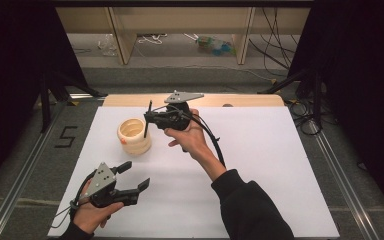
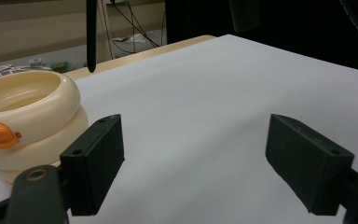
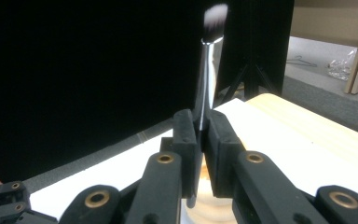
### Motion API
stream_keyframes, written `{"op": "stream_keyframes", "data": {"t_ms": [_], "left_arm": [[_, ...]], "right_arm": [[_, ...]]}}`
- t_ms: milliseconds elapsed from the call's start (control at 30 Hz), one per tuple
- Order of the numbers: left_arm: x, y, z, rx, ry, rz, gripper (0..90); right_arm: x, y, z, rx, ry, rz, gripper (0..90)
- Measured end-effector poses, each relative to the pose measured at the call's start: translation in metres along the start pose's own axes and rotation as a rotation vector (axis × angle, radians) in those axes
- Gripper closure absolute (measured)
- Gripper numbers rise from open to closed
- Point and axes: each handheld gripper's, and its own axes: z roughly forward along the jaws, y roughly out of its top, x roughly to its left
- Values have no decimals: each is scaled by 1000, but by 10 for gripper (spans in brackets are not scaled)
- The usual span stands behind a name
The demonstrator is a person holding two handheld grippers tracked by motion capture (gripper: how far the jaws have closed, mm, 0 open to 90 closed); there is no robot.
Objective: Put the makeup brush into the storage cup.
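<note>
Right hand-held gripper (image 1: 149, 119) clamped on makeup brush (image 3: 208, 74), mid-handle, brush upright, bristles up, lower tip hanging just above cream holder (image 1: 134, 135) on white worktop (image 1: 260, 165). Brush looks light, stiff, handle glossy and likely slippery: grip across shaft, squarely, no twist. Holder looks light, could tip if nudged. Left hand-held gripper (image 1: 132, 176) jaws wide, empty, near holder, could steady it.
</note>
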Motion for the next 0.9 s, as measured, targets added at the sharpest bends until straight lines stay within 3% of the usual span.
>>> {"op": "stream_keyframes", "data": {"t_ms": [333,367,400,900], "left_arm": [[0,0,0,0,-2,-2,194],[-2,-1,1,-4,-36,-38,194],[0,0,0,1,-6,0,194],[0,0,1,1,-9,0,193]], "right_arm": [[-3,5,10,0,-16,-10,838],[-3,5,11,1,-15,-7,838],[-4,6,12,1,-19,-10,839],[-6,13,28,0,-38,-20,838]]}}
